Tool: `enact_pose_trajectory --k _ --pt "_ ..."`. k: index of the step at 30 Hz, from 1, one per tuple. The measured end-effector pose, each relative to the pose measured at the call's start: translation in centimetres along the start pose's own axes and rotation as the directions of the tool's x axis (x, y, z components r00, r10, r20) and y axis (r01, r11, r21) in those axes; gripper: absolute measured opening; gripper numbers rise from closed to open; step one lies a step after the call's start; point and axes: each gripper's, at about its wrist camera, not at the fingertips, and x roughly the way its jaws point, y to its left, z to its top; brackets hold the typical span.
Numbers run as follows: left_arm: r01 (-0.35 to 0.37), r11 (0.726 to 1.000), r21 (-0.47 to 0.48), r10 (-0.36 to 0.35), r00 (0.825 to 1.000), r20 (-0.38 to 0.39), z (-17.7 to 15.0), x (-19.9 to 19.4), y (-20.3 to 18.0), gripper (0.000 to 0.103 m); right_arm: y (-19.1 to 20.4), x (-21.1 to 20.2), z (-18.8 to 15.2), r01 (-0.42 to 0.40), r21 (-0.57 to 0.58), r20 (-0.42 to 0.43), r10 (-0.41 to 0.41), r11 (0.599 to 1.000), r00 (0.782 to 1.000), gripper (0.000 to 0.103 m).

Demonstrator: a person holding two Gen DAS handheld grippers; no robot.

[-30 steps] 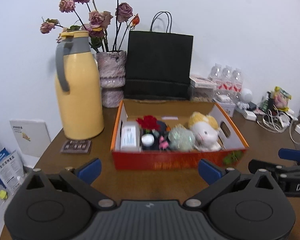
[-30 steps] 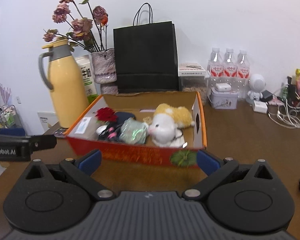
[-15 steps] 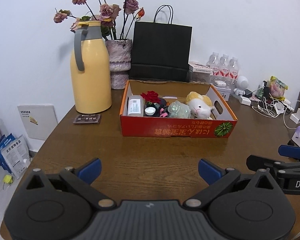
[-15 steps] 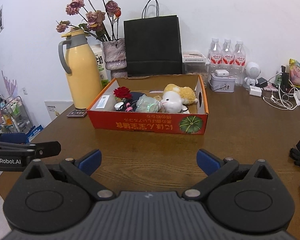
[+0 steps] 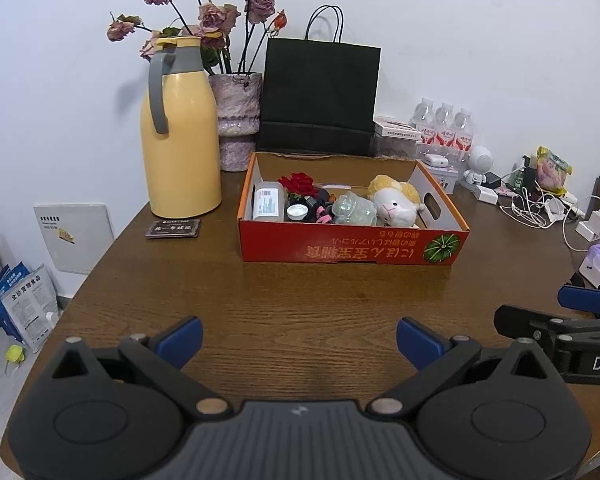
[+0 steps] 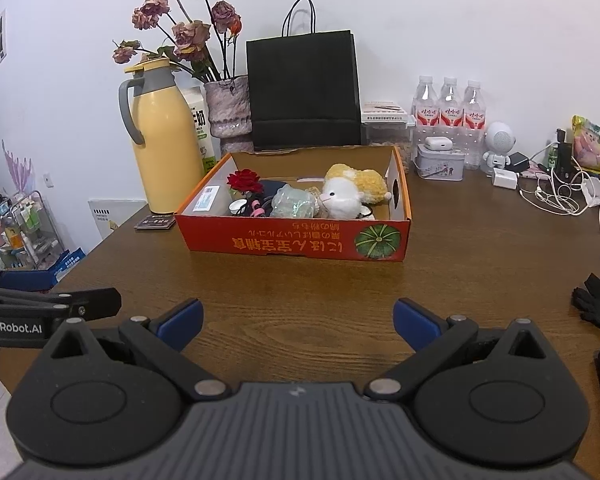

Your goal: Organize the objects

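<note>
An orange cardboard box (image 5: 352, 246) (image 6: 296, 242) stands mid-table. In it lie a plush sheep (image 5: 396, 204) (image 6: 348, 196), a red rose (image 5: 299, 185) (image 6: 244, 180), a greenish wrapped ball (image 5: 354, 210) (image 6: 292, 206), a white packet (image 5: 268, 202) and a small white cap (image 5: 297, 212). My left gripper (image 5: 300, 342) is open and empty, well in front of the box. My right gripper (image 6: 298, 324) is open and empty, also in front of the box. Each gripper shows at the edge of the other's view.
Behind the box stand a yellow thermos jug (image 5: 180, 132), a vase of dried roses (image 5: 238, 124) and a black paper bag (image 5: 318, 96). Water bottles (image 6: 450, 112), a tin, a small white robot figure and cables (image 6: 560, 196) crowd the back right. A dark card (image 5: 173, 228) lies left.
Both grippers have pulled back from the box toward the table's near edge. The box now looks smaller and farther. Both stay open and empty.
</note>
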Motion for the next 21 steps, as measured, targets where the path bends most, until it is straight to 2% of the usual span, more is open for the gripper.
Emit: enact_pose_trajectory --k 21 --pt "0.008 1.000 0.007 -0.008 1.000 0.004 0.14 -0.50 -0.43 0.103 0.03 -0.27 -0.21 0.004 0.000 -0.003 -0.004 1.000 1.000 0.103"
